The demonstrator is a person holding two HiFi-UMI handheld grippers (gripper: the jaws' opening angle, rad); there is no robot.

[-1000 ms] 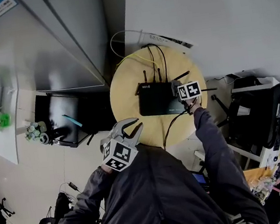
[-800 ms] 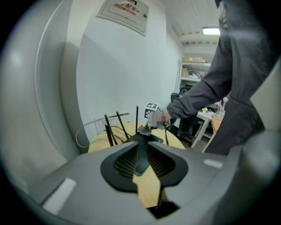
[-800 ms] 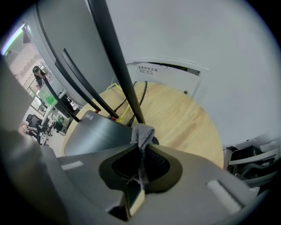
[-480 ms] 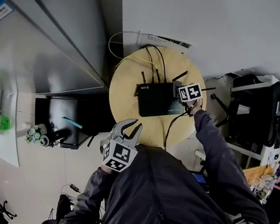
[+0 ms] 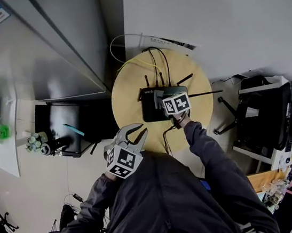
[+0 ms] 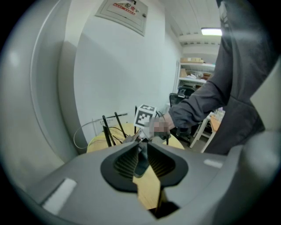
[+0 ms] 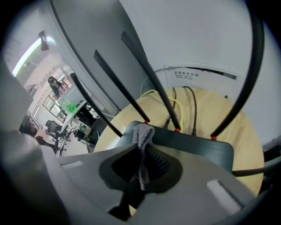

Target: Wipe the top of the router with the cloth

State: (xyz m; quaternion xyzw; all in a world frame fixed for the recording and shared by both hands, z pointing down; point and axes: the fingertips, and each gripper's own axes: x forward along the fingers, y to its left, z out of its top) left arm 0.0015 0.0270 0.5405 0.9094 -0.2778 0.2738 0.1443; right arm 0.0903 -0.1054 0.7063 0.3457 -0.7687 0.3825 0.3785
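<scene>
A black router (image 5: 149, 107) with thin antennas lies on the round wooden table (image 5: 127, 97). My right gripper (image 5: 172, 93) hovers over the router's middle, shut on a grey cloth (image 7: 142, 137). In the right gripper view the cloth's end rests on the near edge of the router's top (image 7: 193, 143), before the upright antennas (image 7: 151, 79). My left gripper (image 5: 137, 131) is held off the table's near left edge, close to my body. In its own view the left gripper (image 6: 141, 148) has its jaws together with nothing held, facing the antennas (image 6: 107, 127).
Black and yellow cables (image 5: 151, 58) run off the table's far side to a white power strip (image 5: 170, 42). A dark low cabinet (image 5: 63, 125) stands left of the table. To the right is a black chair (image 5: 259, 119). A grey partition (image 5: 65, 44) rises behind.
My right gripper has slid left with the cloth, from the router's right end to its middle. The left gripper has stayed put.
</scene>
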